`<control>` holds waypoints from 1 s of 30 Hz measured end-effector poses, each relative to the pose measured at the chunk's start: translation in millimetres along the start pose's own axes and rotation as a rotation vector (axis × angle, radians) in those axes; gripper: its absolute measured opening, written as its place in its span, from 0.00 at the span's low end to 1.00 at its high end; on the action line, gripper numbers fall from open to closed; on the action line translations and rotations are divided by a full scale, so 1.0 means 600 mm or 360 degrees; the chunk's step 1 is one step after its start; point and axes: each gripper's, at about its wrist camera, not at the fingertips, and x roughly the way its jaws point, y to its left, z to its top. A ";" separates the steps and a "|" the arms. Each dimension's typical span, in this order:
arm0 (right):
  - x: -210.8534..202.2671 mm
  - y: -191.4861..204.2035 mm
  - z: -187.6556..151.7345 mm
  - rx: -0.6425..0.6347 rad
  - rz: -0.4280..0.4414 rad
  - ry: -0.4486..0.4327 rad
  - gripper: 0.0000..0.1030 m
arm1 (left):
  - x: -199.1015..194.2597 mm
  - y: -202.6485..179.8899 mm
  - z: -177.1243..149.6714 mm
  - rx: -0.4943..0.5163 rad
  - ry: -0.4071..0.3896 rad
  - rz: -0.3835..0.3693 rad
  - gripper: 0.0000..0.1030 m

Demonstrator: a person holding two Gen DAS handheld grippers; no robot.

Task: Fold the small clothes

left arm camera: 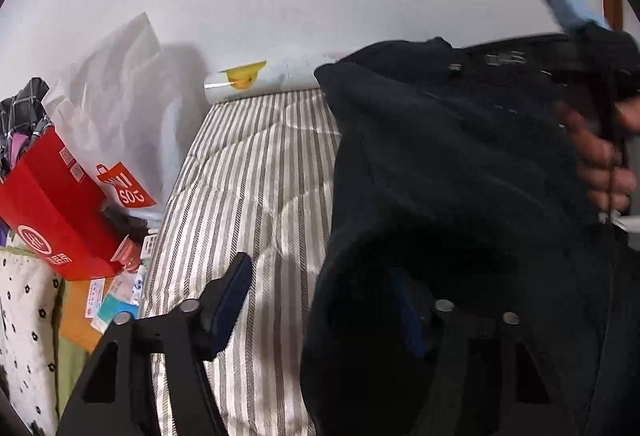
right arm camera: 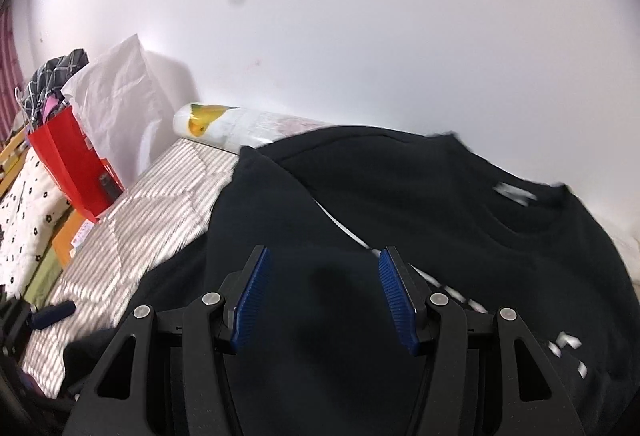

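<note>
A black sweatshirt [right arm camera: 400,203] lies on the striped bed cover [right arm camera: 160,195], its neck opening with a white label at the right. My right gripper [right arm camera: 322,296] is open just above the garment's lower part, with nothing between its blue pads. In the left wrist view the same black garment [left arm camera: 460,175] hangs lifted and draped over my left gripper's right finger. My left gripper [left arm camera: 320,300] is open; its left pad [left arm camera: 230,302] is bare. The other hand with its gripper [left arm camera: 600,139] shows at the upper right, at the garment's top edge.
A red paper bag [left arm camera: 56,211] and a white shopping bag [left arm camera: 116,103] stand at the bed's left side. A white roll with a yellow print [left arm camera: 256,79] lies along the wall. A dotted white cloth [right arm camera: 28,220] and an orange box [right arm camera: 70,240] are at the left.
</note>
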 end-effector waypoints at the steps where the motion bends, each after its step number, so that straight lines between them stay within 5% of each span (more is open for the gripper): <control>1: 0.014 0.004 0.008 -0.0016 0.0010 0.0002 0.54 | 0.000 0.003 0.000 -0.0019 -0.0007 -0.0019 0.55; 5: 0.068 0.019 0.049 -0.0063 0.0076 0.0032 0.54 | 0.002 -0.001 0.002 0.0007 -0.0022 -0.0036 0.27; 9: 0.108 0.026 0.077 -0.0094 0.0155 0.0031 0.54 | 0.006 -0.008 0.000 0.0013 -0.0020 -0.0091 0.13; 15: 0.171 0.042 0.101 -0.0069 0.0370 0.0185 0.50 | 0.007 0.015 -0.003 -0.0094 -0.0006 -0.0172 0.08; 16: 0.173 0.046 0.102 -0.0078 0.0385 0.0184 0.43 | 0.009 0.017 -0.004 -0.0084 0.0006 -0.0163 0.08; 17: 0.176 0.052 0.103 -0.0097 0.0405 0.0187 0.20 | 0.009 0.019 -0.004 -0.0077 0.0013 -0.0147 0.08; 18: 0.174 0.059 0.106 -0.0118 0.0402 0.0169 0.15 | 0.008 0.024 -0.004 -0.0095 0.0013 -0.0140 0.07; 22: 0.160 0.078 0.124 -0.0140 0.0369 0.0001 0.12 | 0.011 0.054 -0.004 -0.0215 0.0049 -0.0138 0.07; 30: 0.207 0.123 0.113 -0.0183 0.0279 0.0011 0.13 | 0.025 0.069 -0.010 -0.0288 0.0129 -0.0141 0.10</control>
